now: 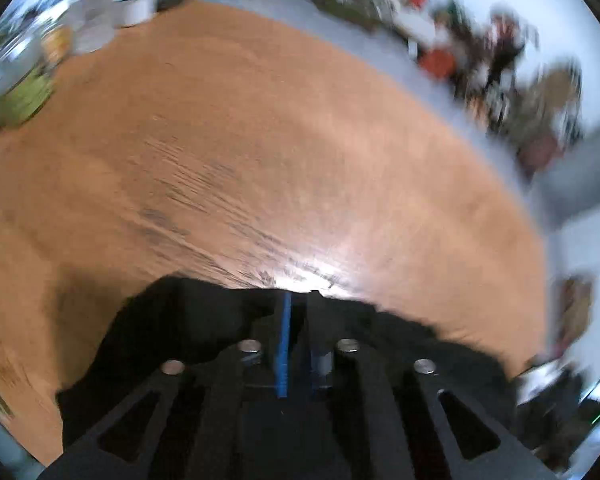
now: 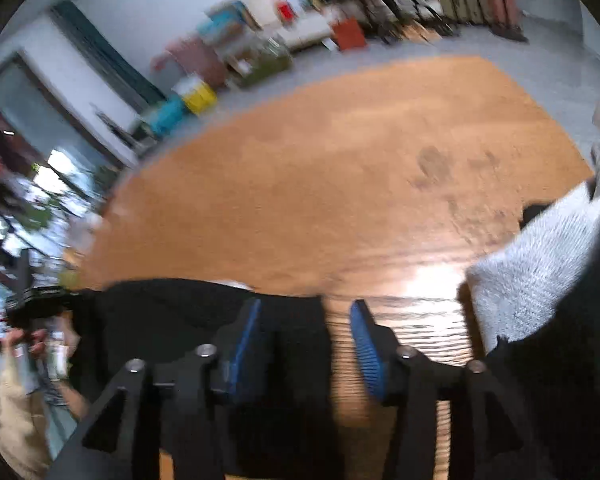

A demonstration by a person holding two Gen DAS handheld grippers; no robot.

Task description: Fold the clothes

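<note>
A black garment [image 1: 200, 320] lies on the wooden table [image 1: 260, 140], right under my left gripper [image 1: 300, 300]. Its blue pads stand a narrow slit apart, and the slit looks dark; no cloth is pinched that I can make out. In the right wrist view the same black garment [image 2: 160, 312] runs along the near edge of the table [image 2: 339, 160]. My right gripper [image 2: 305, 306] is open wide above the garment's right edge, with black cloth and bare wood showing between its fingers. Both views are blurred.
A light grey knitted cloth [image 2: 539, 272] lies at the right, with a dark cloth [image 2: 559, 380] beside it. A hand [image 2: 20, 340] in a cream sleeve shows at the lower left. Boxes and clutter [image 2: 260, 60] line the floor beyond the table.
</note>
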